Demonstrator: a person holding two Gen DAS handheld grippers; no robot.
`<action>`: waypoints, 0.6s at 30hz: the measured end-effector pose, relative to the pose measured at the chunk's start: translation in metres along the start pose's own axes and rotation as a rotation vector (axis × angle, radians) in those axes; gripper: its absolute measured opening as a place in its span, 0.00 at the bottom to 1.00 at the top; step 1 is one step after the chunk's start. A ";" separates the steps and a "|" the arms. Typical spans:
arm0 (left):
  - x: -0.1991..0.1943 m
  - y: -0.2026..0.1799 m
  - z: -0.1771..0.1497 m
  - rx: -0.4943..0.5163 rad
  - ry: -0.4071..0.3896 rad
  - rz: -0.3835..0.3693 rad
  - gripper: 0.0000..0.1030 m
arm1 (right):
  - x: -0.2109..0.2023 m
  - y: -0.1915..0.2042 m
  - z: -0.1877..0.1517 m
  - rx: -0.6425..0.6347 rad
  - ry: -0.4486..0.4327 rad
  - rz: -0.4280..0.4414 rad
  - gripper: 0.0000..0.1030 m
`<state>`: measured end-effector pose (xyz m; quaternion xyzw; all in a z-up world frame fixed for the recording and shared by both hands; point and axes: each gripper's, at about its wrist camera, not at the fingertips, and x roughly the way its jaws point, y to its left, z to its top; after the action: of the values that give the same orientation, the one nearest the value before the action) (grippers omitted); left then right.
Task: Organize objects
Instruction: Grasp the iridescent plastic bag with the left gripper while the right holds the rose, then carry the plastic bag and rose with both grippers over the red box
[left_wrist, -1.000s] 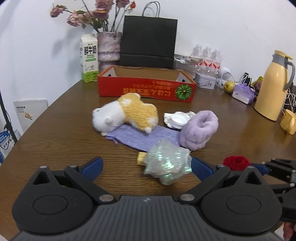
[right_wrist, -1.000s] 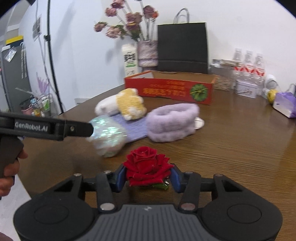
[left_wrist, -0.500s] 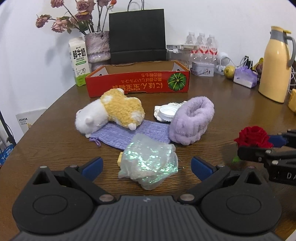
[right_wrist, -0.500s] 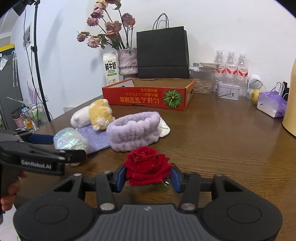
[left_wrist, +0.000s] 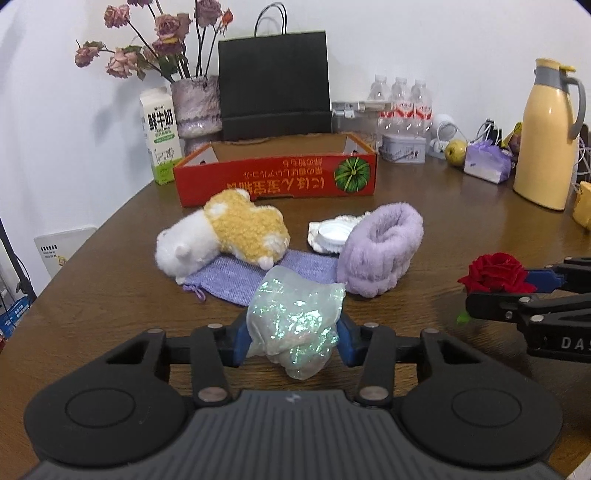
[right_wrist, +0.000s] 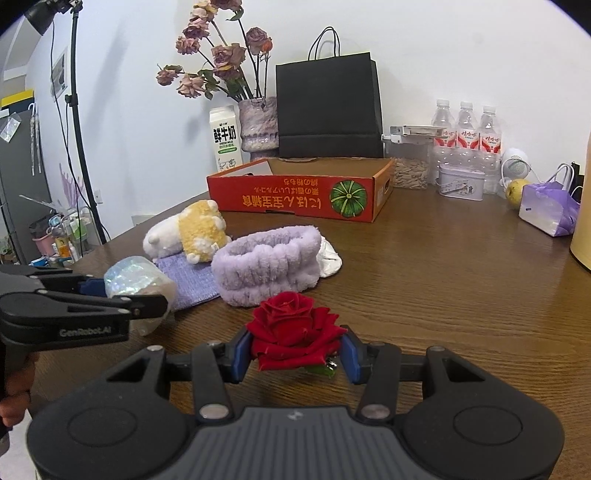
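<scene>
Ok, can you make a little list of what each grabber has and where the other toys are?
left gripper: jaws just closed on the shiny bag
right gripper: shut on the red rose
plush toy: lying partly on the purple pouch
fluffy purple band: on the table
red box: open, behind the toys

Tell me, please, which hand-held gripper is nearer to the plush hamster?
Left. The left hand-held gripper, closed on the iridescent bag, sits just short of the plush hamster; the right hand-held gripper, gripping the rose, is farther off.
</scene>
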<state>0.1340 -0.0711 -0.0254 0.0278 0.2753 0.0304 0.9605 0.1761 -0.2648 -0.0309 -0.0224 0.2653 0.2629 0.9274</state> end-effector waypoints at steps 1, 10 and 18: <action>-0.002 0.002 0.001 -0.003 -0.007 -0.001 0.45 | 0.000 0.001 0.001 -0.002 -0.001 -0.001 0.46; -0.018 0.020 0.007 -0.032 -0.059 -0.007 0.45 | -0.005 0.020 0.015 -0.031 -0.023 -0.007 0.46; -0.020 0.040 0.016 -0.039 -0.090 -0.016 0.45 | -0.001 0.042 0.031 -0.059 -0.043 -0.001 0.46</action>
<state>0.1238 -0.0333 0.0019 0.0083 0.2315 0.0266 0.9724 0.1693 -0.2231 0.0006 -0.0444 0.2375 0.2704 0.9319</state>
